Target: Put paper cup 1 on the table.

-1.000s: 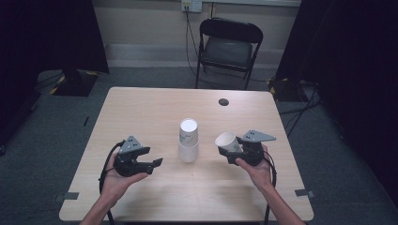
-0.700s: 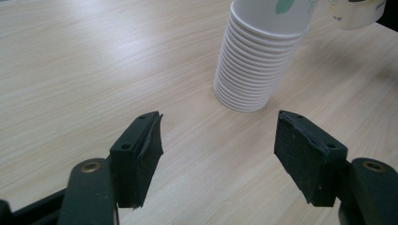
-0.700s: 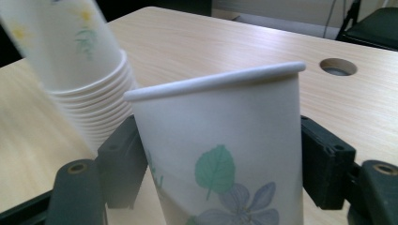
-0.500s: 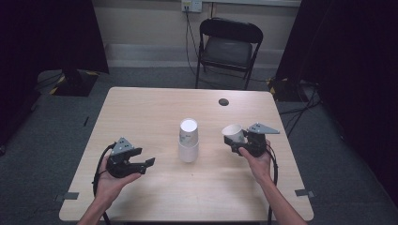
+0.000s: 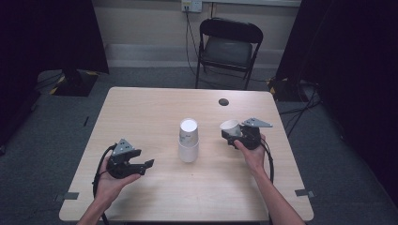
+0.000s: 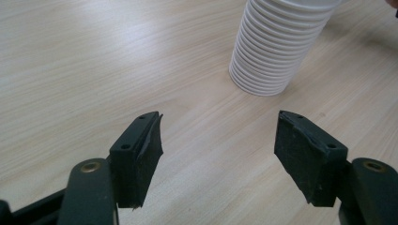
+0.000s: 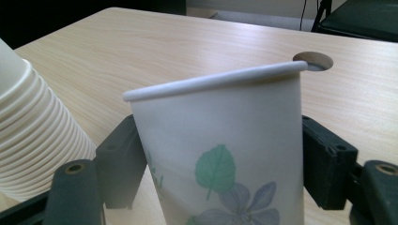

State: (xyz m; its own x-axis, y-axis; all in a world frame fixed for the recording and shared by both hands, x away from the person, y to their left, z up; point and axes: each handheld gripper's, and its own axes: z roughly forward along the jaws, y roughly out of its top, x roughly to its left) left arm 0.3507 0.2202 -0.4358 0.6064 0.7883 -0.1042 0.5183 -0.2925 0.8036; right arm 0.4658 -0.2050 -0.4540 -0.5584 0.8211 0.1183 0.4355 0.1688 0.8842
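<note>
**One cup is off the stack and held in the right claw**

At the centre of the table (image 5: 141, 108) stands the stack of paper cups (image 5: 188, 139), upside down, with its white base on top. The right claw (image 5: 228, 137) is at 3 o'clock from the stack, near it but apart. It holds one single cup (image 7: 220, 159) between its two jaws, which press on the cup's wall from both sides. The cup is tilted, its rim is open and it has a leaf and flower print.

A second ago this claw was closer to the stack. Now it has moved a little away, toward 2 o'clock, and the cup with it. I judge that the cup is now free from the stack and can be put down somewhere.

The left claw (image 5: 145, 165) has drawn back toward 7 o'clock, to the near left part of the table. Its jaws are wide apart and hold nothing. In the left gripper view the stack is seen ahead of it, well apart.

A small round hole (image 5: 224, 101) is in the table at 1 o'clock from the stack.
</note>
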